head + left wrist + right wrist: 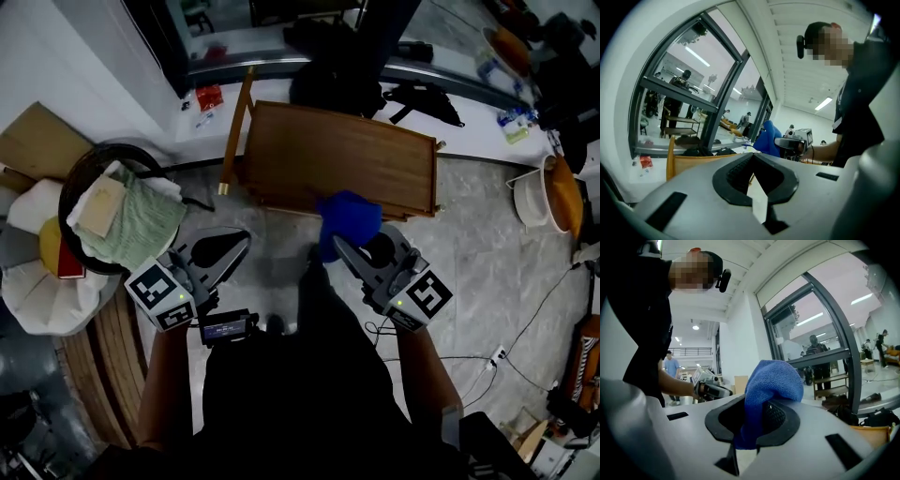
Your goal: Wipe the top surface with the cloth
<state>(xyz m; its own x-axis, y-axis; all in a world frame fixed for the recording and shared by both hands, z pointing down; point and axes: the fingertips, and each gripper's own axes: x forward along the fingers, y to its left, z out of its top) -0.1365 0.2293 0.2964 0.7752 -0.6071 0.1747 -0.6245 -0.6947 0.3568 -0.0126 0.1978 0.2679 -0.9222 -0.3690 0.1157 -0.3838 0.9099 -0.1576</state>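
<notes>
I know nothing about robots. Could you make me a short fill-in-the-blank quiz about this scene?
1. The right gripper is shut on a ___ cloth.
2. The left gripper holds ___.
3. The table ahead of the person is made of ___.
Missing words: blue; nothing; wood.

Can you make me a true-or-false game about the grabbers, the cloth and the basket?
1. The cloth is blue. True.
2. The right gripper is empty. False: its jaws are shut on the cloth.
3. The left gripper holds nothing. True.
4. The towel in the round basket is red. False: it is green.
5. The table is wooden. True.
</notes>
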